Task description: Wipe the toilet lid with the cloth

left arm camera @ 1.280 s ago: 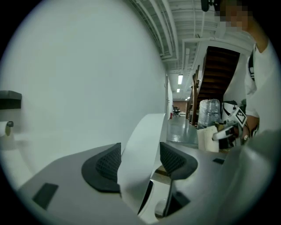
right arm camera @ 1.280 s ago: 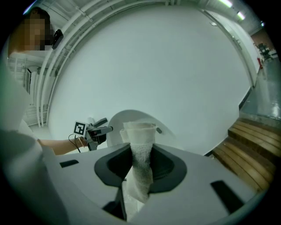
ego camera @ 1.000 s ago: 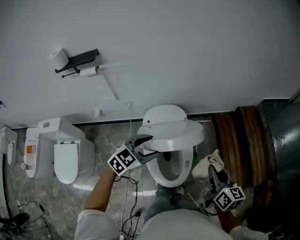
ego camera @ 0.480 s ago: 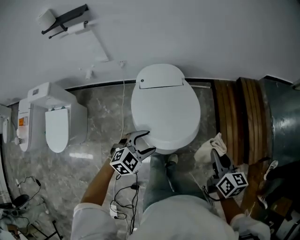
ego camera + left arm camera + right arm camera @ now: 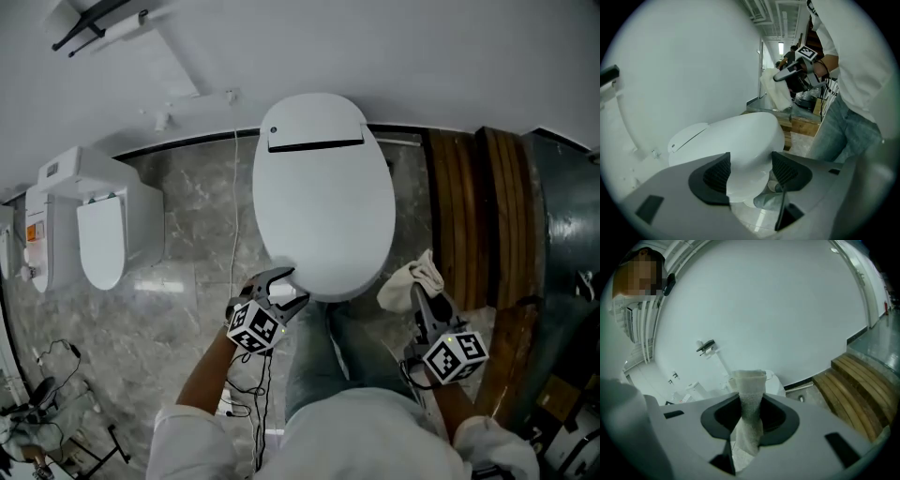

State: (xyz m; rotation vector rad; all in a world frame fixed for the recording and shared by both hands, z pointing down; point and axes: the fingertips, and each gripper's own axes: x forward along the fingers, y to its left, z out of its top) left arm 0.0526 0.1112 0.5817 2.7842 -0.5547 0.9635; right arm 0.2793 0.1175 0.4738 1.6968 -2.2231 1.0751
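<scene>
R gripper (image 5: 419, 300) clenched on cloth (image 5: 411, 277), right of toilet lid (image 5: 323, 187); L gripper (image 5: 284, 287) released, empty, at its near edge. Swing your cloth left, lay flat, wipe far-to-near.

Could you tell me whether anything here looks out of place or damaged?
Nothing stands out: the toilet lid is closed and intact, the cloth is clamped in the right claw, and the left claw is open.

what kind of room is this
Most likely a bathroom or restroom: a white toilet with its lid shut, a second, toilet-like white fixture beside it on the stone-look floor, and a paper-roll holder on the wall.
</scene>
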